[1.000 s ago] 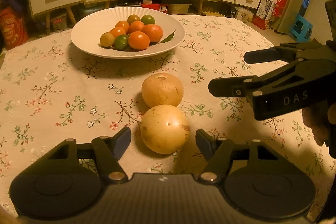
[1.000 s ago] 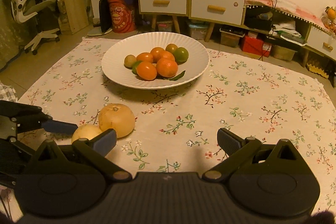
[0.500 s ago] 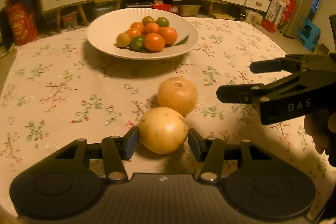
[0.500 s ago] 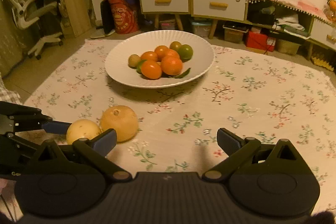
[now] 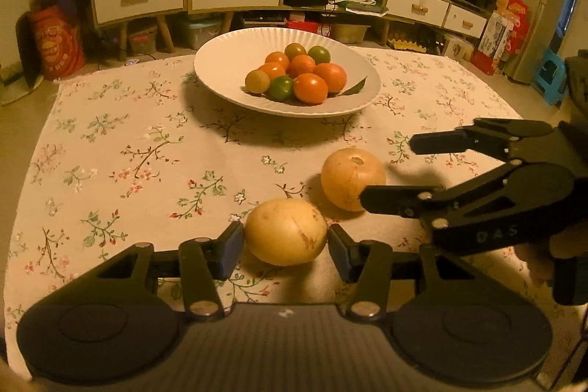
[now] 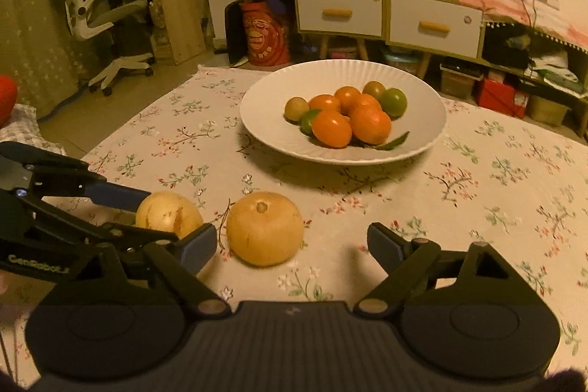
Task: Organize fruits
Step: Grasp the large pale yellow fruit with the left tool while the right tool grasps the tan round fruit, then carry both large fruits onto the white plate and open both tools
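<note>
Nearest the left wrist camera, the left hand-held gripper (image 5: 284, 247) clasps a pale yellow fruit (image 5: 286, 232) on the floral table (image 5: 110, 153). At 1 o'clock lies a second tan fruit (image 5: 351, 177), with the right hand-held gripper (image 6: 292, 247), marked "DAS", spread wide around it, untouching. At 12 o'clock, farther off, a white plate (image 5: 220, 61) holds small oranges (image 5: 310, 87) and limes (image 5: 281, 87).

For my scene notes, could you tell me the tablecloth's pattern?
The tablecloth is cream with small floral sprigs, clearest in the right wrist view.
</note>
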